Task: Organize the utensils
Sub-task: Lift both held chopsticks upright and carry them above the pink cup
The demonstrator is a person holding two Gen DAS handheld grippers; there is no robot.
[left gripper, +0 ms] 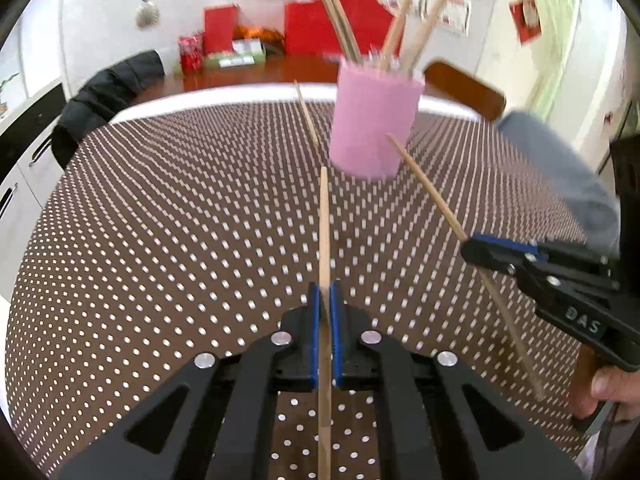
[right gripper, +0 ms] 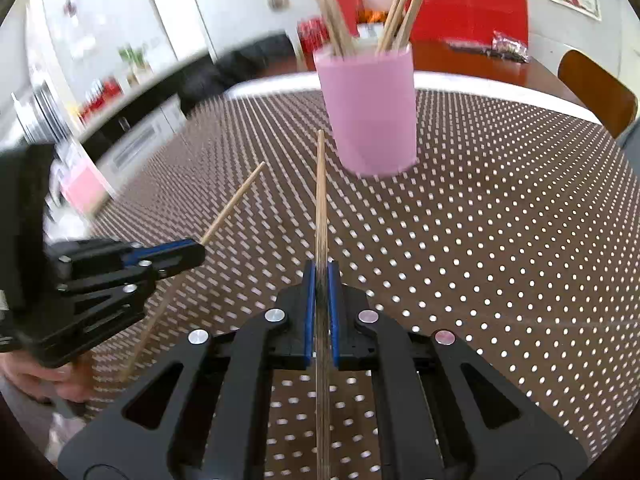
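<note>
Each tool, left tool [left gripper: 325, 308] and right tool [right gripper: 321, 300], pinches one chopstick [left gripper: 324, 220] aimed at the pink cup [left gripper: 374, 124] on the bench [left gripper: 160, 220]; better to tilt tips down over the rim first.

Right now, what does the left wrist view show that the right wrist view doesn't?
Only the left wrist view shows a loose chopstick on the tablecloth left of the pink cup, plus the right gripper from the side. Only the right wrist view shows the left gripper from the side. Both show the cup full of chopsticks and each gripper shut on one chopstick.
</note>
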